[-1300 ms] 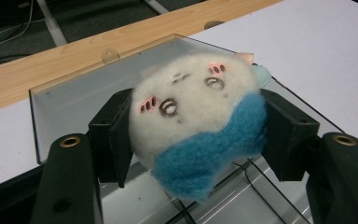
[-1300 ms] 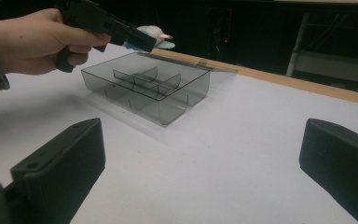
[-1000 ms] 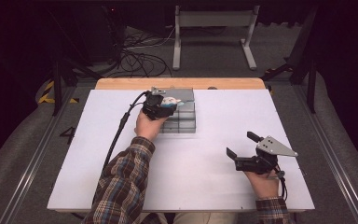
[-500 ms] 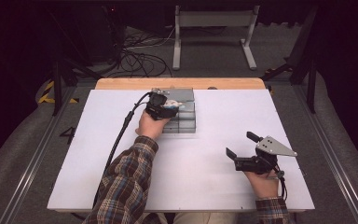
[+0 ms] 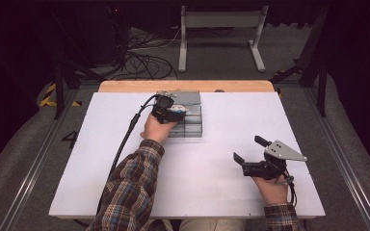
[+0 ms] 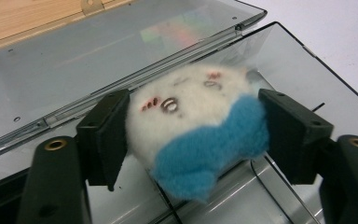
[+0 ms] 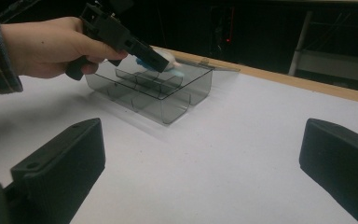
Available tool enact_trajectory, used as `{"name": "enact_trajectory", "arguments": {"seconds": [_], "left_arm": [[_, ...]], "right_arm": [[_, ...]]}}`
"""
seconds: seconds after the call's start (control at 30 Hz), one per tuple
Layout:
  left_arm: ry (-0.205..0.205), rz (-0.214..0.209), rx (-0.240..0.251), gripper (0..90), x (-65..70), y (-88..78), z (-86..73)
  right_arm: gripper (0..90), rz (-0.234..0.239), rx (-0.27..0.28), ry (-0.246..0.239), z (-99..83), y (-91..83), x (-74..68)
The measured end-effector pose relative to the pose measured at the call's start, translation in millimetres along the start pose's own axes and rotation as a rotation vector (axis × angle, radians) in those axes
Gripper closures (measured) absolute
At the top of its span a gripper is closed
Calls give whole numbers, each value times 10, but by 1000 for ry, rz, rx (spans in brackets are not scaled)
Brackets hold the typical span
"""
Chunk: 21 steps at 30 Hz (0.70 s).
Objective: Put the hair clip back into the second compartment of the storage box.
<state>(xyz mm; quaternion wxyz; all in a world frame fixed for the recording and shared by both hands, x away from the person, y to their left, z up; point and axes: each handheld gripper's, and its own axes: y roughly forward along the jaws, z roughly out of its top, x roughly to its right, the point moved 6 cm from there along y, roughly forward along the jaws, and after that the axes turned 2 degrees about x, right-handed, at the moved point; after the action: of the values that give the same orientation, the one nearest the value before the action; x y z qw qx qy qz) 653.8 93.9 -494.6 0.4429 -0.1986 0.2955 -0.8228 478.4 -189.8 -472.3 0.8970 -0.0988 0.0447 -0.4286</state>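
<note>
A small white and blue plush toy is squeezed between the jaws of my left gripper, which is shut on it just above a clear grey compartment box at the table's back middle. The box's lid lies open behind it. From the right gripper view the toy hangs over the box's far compartments. My right gripper stands open near the front right of the table, with nothing between its jaws.
The white table top ends in a wooden strip at the back. A black cable trails from the left gripper along the plaid sleeve. Cables and a metal stand lie on the floor beyond.
The left gripper has shifted slightly forward over the box with the toy in it. The right gripper has stayed in place.
</note>
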Motion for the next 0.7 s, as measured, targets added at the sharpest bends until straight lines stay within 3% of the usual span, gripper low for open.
{"name": "enact_trajectory", "arguments": {"seconds": [0.13, 0.3, 0.5, 0.7], "left_arm": [[-3, 17, 2, 192, -22, -43, 15], [24, 48, 29, 251, -70, -188, 62], [76, 51, 32, 557, -88, -340, 76], [86, 6, 12, 804, -64, -367, 53]], "right_arm": [[9, 1, -4, -1, -4, 6, -3], [9, 1, -3, -2, -4, 6, -2], [9, 0, 0, -4, 0, 7, -9], [9, 0, 0, -7, 0, 12, -14]]}}
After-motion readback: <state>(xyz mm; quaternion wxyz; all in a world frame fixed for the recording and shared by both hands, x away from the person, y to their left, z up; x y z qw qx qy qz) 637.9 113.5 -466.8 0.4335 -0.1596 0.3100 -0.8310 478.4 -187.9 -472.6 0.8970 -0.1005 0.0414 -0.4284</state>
